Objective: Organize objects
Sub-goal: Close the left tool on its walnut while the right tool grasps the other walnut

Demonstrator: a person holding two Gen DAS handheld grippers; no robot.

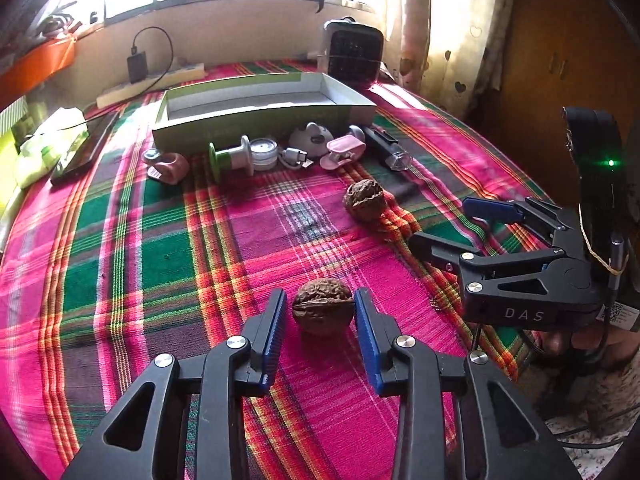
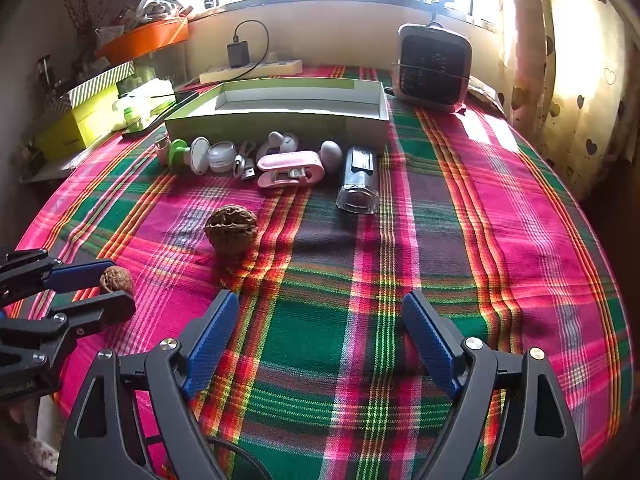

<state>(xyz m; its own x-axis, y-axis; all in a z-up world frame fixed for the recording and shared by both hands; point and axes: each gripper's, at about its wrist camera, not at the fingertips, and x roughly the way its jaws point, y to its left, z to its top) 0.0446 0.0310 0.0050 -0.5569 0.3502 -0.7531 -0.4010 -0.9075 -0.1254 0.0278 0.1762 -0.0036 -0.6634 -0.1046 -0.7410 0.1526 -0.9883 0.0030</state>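
From my left tool, the near walnut sits between the blue pads, a narrow gap showing on the left side, none visible on the right. At one o'clock the second walnut stands alone, with open plaid cloth all round from nine to twelve. My right tool blocks the three o'clock side, its jaws spread. Ahead of the right tool the cloth lies bare from twelve to three. At eleven the second walnut stands in the way. A row of small items lines the front wall of the green box, barring a low approach to it; the box's top is open. The fan stands at one o'clock.
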